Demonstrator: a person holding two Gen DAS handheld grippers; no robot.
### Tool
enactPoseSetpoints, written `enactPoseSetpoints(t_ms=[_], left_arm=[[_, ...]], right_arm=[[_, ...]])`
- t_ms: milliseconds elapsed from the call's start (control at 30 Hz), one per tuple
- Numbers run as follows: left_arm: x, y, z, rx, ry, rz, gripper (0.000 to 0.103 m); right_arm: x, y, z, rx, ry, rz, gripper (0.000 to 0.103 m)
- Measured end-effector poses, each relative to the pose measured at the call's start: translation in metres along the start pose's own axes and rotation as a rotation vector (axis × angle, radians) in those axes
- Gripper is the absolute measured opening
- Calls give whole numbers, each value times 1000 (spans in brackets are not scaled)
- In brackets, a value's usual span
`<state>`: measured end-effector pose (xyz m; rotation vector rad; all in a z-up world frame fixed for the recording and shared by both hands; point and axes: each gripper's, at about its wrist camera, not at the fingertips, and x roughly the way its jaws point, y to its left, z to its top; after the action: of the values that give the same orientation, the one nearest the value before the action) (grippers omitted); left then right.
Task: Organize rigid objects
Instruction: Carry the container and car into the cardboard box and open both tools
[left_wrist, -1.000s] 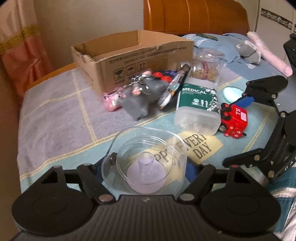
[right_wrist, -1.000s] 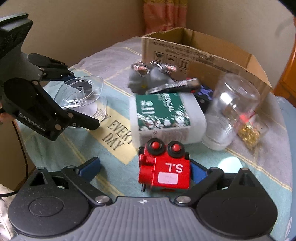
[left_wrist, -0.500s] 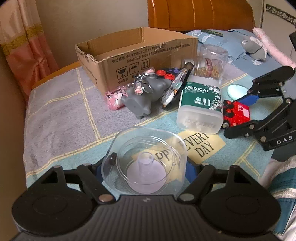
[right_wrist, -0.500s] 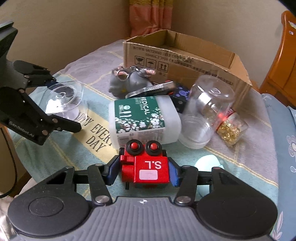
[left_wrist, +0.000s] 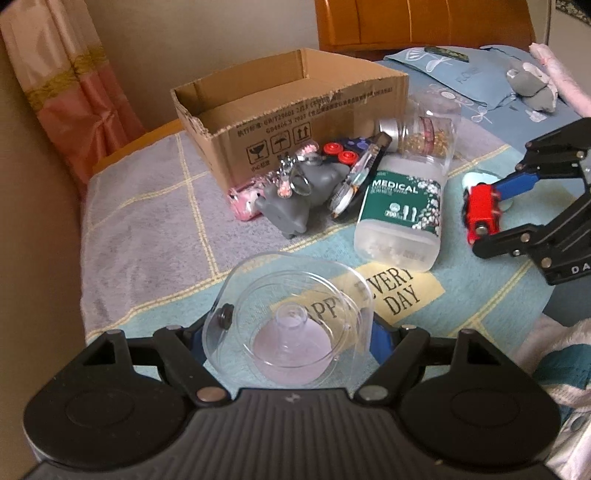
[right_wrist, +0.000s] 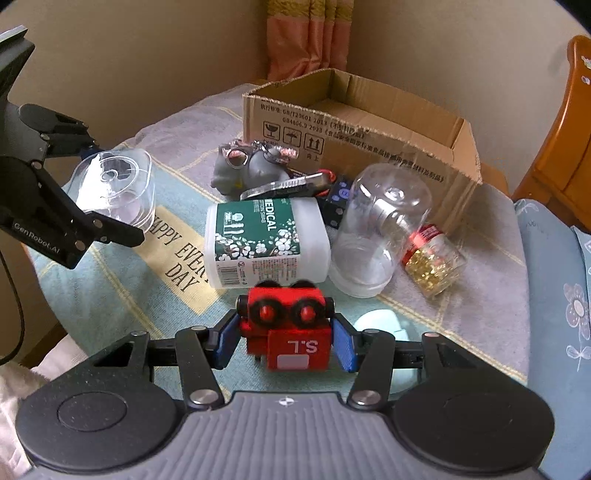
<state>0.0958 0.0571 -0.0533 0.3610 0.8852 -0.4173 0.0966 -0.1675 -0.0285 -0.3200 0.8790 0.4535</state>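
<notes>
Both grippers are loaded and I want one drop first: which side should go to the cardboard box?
Probably left: the left gripper, shut on the clear case, faces the cardboard box across barer cloth.

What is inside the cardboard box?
The box looks open-topped; only bare cardboard walls and part of its floor show. The near wall hides the rest of the floor, so anything low there is unseen.

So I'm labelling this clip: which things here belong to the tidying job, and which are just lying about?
Job:
- red toy train, clamped in the right hand-held gripper
- clear plastic container, clamped in the left hand-held gripper
- cardboard box, open
- medical swab box, grey toy, bead jar, awaiting sorting

Lying about:
- curtain
- blue pillow
</notes>
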Motion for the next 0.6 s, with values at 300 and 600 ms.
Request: enactPoseSetpoints(t_ms=[300,600], left_arm=[[-18,-10,17,18,-33,23,79],[-16,-13,20,7,-30,2,79]], right_arm=[[-20,-12,11,-32,-27,9,49],[-15,-12,7,-10,-27,11,55]])
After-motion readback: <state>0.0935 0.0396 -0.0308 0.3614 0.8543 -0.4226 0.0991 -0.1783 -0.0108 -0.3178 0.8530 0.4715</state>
